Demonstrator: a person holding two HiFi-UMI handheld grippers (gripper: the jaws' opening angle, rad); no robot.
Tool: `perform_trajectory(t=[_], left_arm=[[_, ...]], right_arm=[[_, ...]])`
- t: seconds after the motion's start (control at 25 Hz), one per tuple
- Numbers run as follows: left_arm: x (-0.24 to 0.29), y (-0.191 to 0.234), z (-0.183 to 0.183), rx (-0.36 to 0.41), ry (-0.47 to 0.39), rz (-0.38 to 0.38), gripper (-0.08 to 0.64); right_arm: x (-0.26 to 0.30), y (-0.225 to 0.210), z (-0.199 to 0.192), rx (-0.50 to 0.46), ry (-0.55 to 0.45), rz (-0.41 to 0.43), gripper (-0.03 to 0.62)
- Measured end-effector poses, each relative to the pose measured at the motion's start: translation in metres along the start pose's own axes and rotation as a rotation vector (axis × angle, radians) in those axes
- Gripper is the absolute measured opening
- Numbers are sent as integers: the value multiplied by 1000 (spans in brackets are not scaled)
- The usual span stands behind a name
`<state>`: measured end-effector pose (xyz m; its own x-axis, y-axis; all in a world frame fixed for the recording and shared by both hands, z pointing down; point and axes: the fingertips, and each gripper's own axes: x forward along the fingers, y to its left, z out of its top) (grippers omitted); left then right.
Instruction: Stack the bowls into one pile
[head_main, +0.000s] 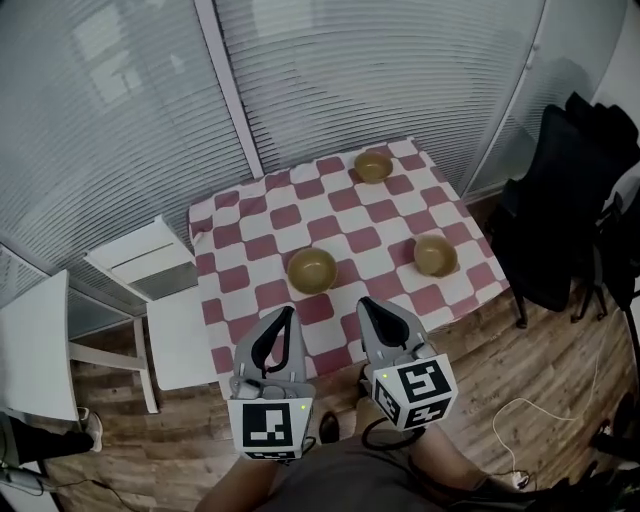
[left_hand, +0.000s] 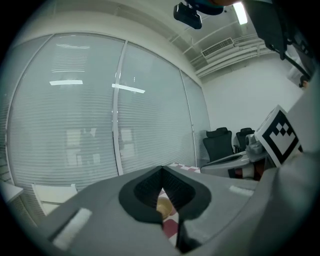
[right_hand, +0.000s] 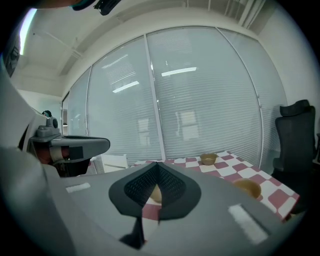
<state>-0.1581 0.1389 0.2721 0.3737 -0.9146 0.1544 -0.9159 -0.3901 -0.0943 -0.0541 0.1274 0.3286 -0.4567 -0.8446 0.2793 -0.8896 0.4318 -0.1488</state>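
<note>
Three tan bowls stand apart on the red-and-white checked table (head_main: 250, 215): a far bowl (head_main: 373, 165), a near middle bowl (head_main: 312, 270) and a right bowl (head_main: 435, 255). My left gripper (head_main: 288, 313) hovers over the table's near edge, just short of the middle bowl, shut and empty. Beside it my right gripper (head_main: 368, 303) is shut and empty too. In the left gripper view the middle bowl (left_hand: 164, 205) peeks through the gap below the closed tips (left_hand: 162, 170). The right gripper view shows the far bowl (right_hand: 208, 159), the right bowl (right_hand: 247, 187) and the middle bowl (right_hand: 156, 194) behind its tips (right_hand: 157, 165).
A white chair (head_main: 150, 262) stands against the table's left side, with another white seat (head_main: 35, 350) further left. A black office chair (head_main: 565, 200) with a bag stands to the right. Blinds on a glass wall run behind the table. A white cable (head_main: 540, 410) lies on the wooden floor.
</note>
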Motion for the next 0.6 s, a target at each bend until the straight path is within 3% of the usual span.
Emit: perform_trajectory(t=[0.28,0.6], left_arm=[[55,4,26,26,1,97,0],[86,16,53,29,-49,233,0]], right_arm=[[47,-34,28,-8,6,117,26],[90,-51,64,-81,-14,253,26]])
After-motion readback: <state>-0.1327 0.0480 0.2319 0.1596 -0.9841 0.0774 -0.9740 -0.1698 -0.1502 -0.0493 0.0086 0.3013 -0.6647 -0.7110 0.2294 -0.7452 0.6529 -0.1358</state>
